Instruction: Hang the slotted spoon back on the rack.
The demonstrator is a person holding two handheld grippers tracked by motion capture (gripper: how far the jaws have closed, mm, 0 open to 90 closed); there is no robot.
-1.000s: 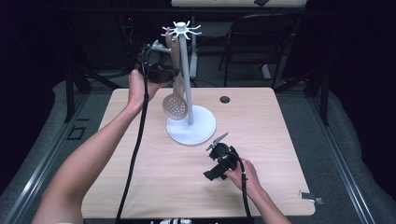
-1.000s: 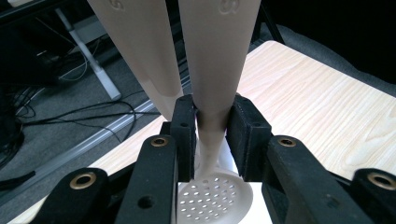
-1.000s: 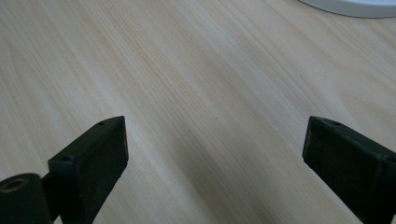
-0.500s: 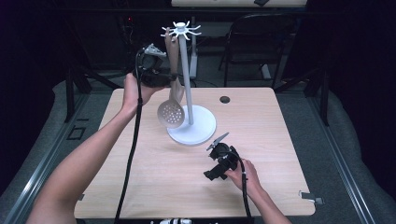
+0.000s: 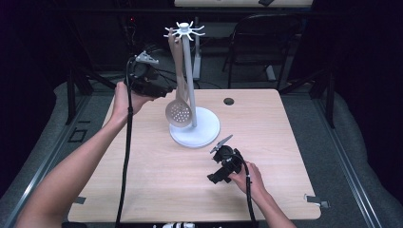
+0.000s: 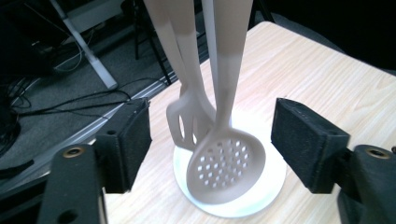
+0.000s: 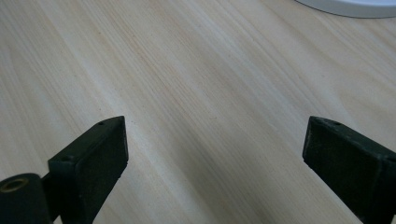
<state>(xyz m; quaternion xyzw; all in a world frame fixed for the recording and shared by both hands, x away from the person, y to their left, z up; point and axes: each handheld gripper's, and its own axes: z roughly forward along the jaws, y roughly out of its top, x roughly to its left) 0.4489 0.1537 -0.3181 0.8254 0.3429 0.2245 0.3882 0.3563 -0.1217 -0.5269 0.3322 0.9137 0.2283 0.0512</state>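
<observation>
Left tongs (image 6: 210, 140) wide, empty, near the hanging skimmer (image 6: 229, 168); right tongs (image 7: 215, 168) wide over bench. Risk: closing off-centre could swing the skimmer off the rack (image 5: 190, 71).

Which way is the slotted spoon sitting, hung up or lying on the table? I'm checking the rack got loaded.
Hung up. The slotted spoon dangles from the top of the white rack, bowl down above the base, between the open left gripper jaws.

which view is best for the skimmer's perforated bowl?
Left gripper view: the skimmer bowl hangs close between the open jaws, holes distinct. High view shows it small against the white stand. Right gripper view catches just the stand's base edge.
</observation>
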